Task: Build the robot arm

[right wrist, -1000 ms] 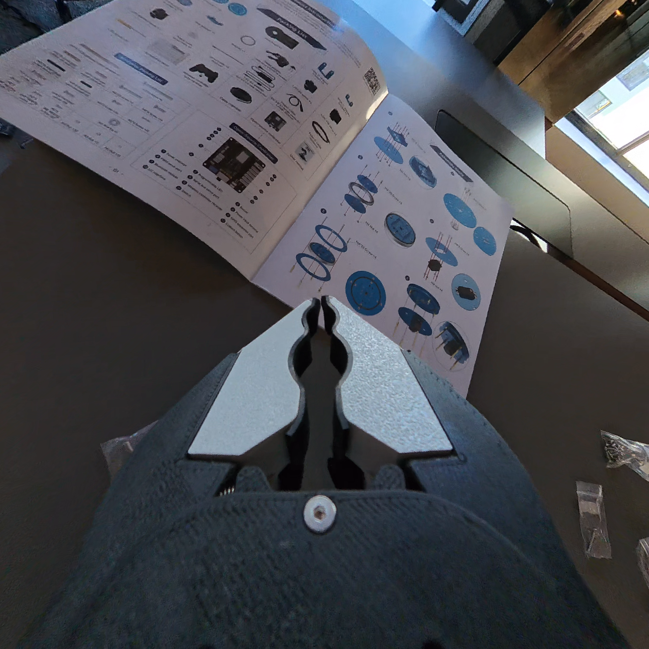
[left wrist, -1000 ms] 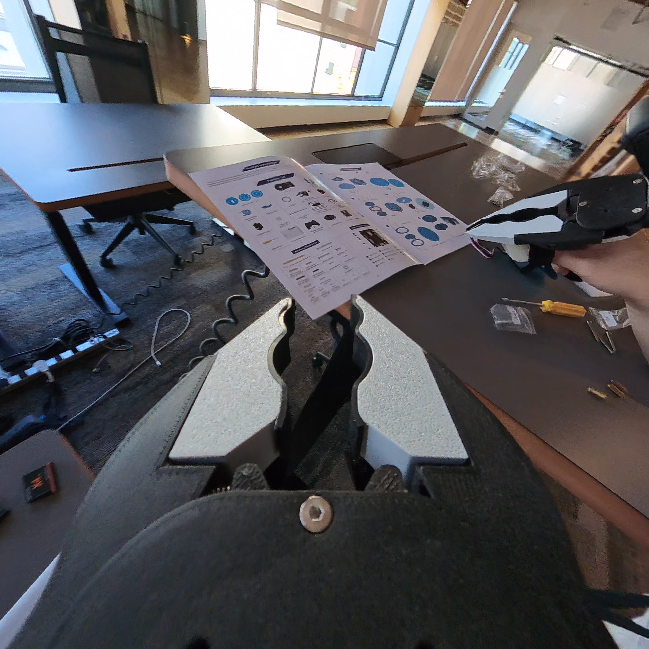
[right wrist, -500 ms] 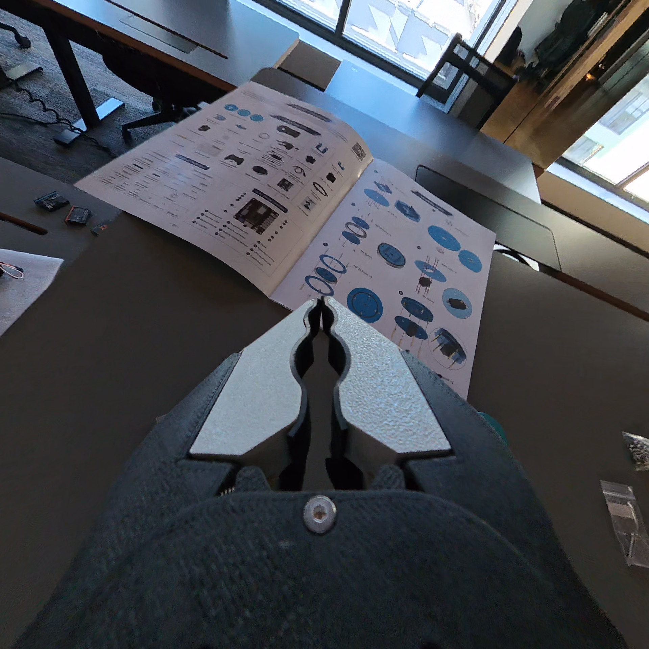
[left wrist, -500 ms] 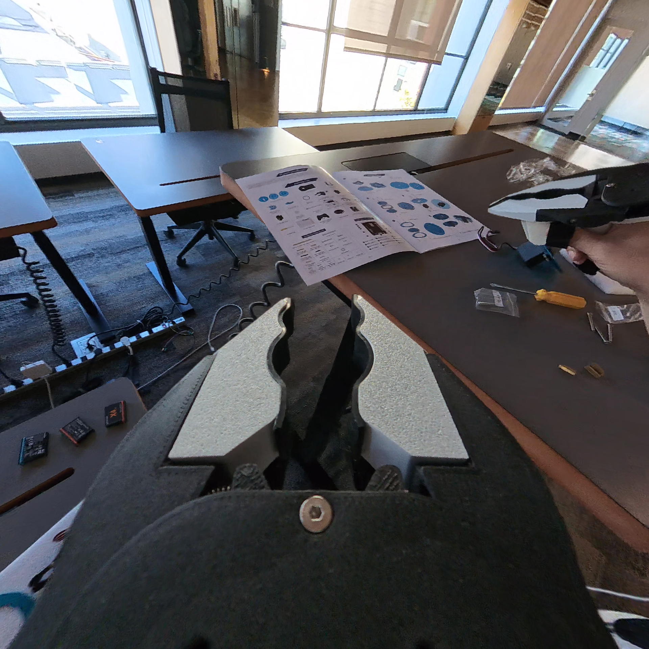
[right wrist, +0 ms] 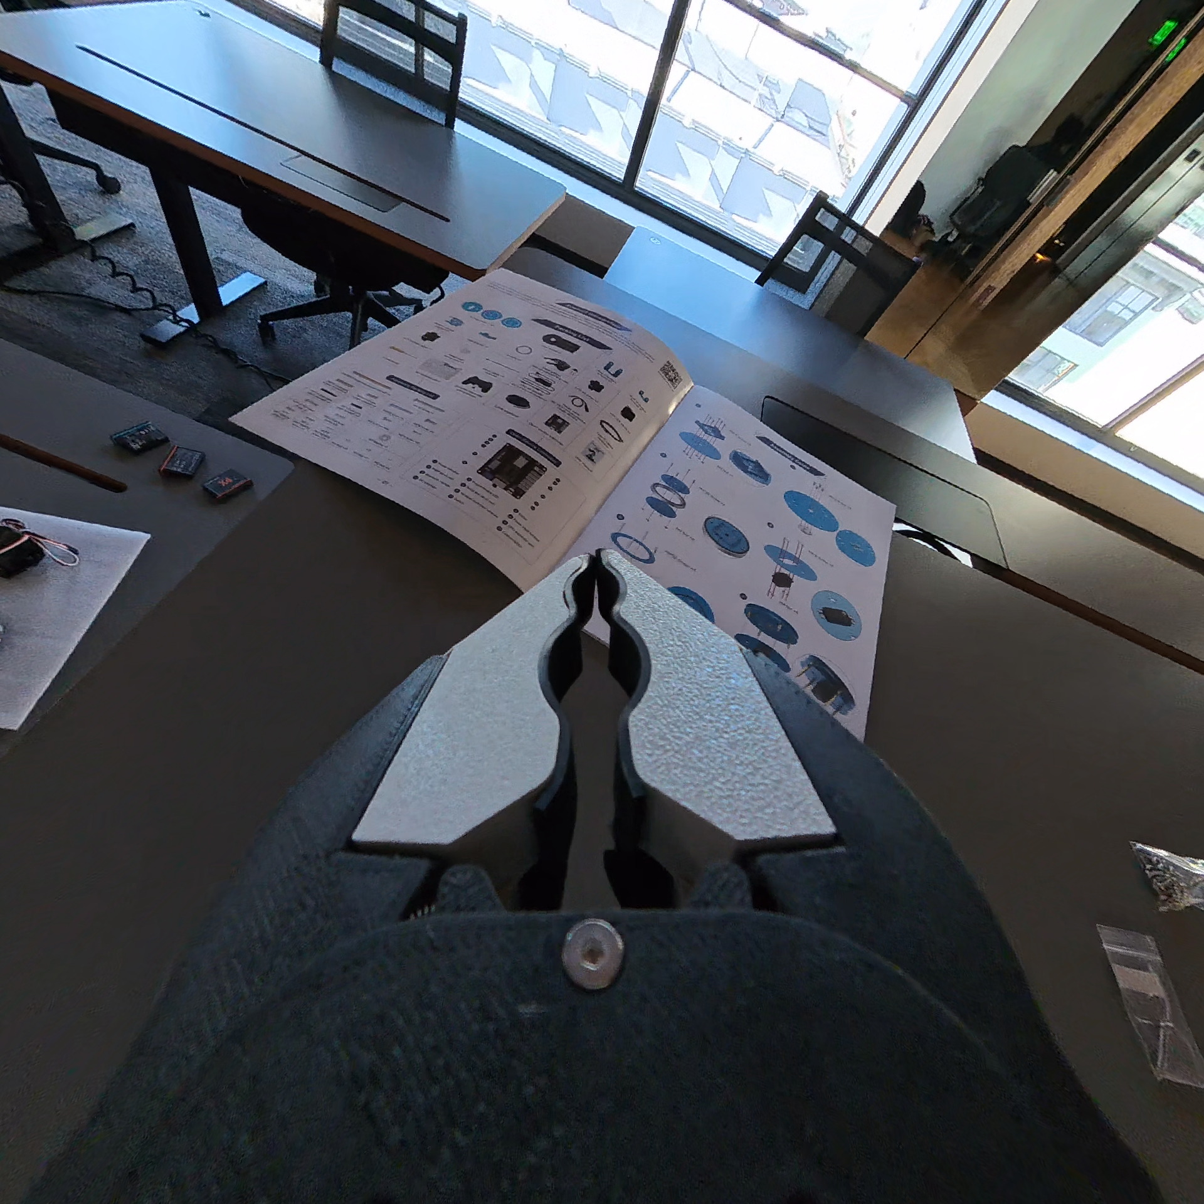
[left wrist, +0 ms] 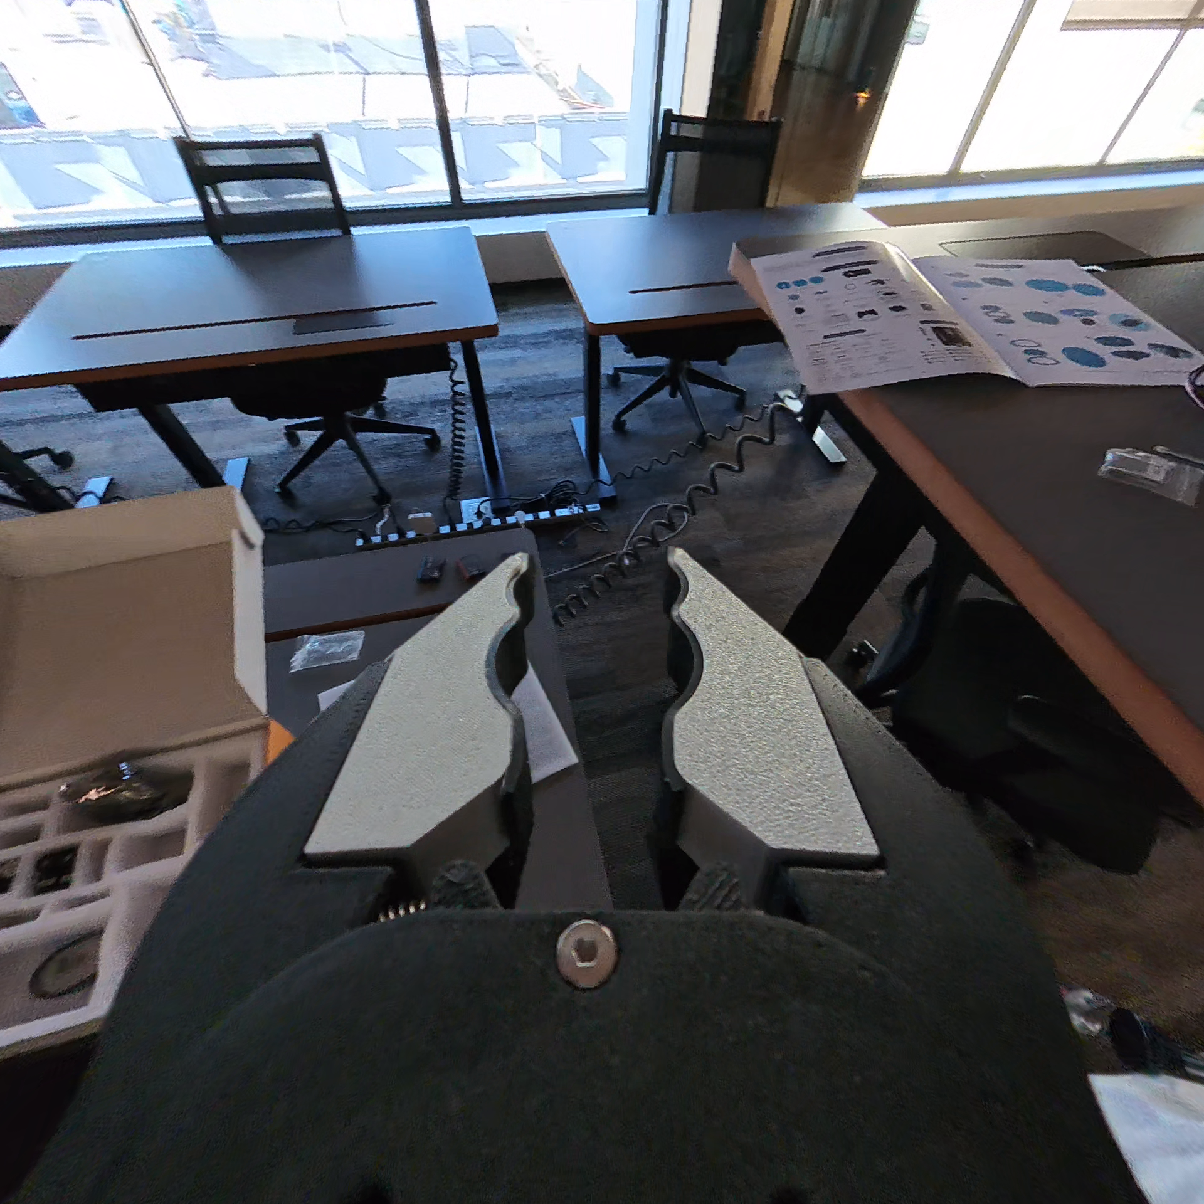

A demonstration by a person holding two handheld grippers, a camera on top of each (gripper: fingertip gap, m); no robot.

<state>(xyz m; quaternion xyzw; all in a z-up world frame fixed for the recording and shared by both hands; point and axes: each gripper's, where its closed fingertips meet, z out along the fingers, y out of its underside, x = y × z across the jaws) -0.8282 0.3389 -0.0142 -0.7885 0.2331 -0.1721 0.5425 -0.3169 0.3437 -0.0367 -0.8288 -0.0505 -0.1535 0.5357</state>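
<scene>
My left gripper (left wrist: pixel 598 560) is open and empty. It hangs over the floor gap between a low side table (left wrist: pixel 365 586) and the dark work table (left wrist: pixel 1042 469). An open white booklet (left wrist: pixel 964 319) with blue diagrams lies on the work table's far left corner, overhanging its edge. My right gripper (right wrist: pixel 596 561) is shut on nothing and hovers above the work table (right wrist: pixel 260 651), its tips just before the near edge of the booklet (right wrist: pixel 554 423). Neither gripper touches anything.
An open white box (left wrist: pixel 124 625) with foam compartments sits at the left. Small black modules (right wrist: pixel 179 459) and a white sheet (right wrist: pixel 58 619) lie on the side table. Clear plastic bags (right wrist: pixel 1153 1003) lie on the work table's right. Desks, chairs and floor cables (left wrist: pixel 651 521) stand beyond. Left tips to right tips: about 50 cm.
My left gripper swung left and back, away from the booklet, and its jaws opened a little wider. My right gripper rose and drew back from the booklet, still shut.
</scene>
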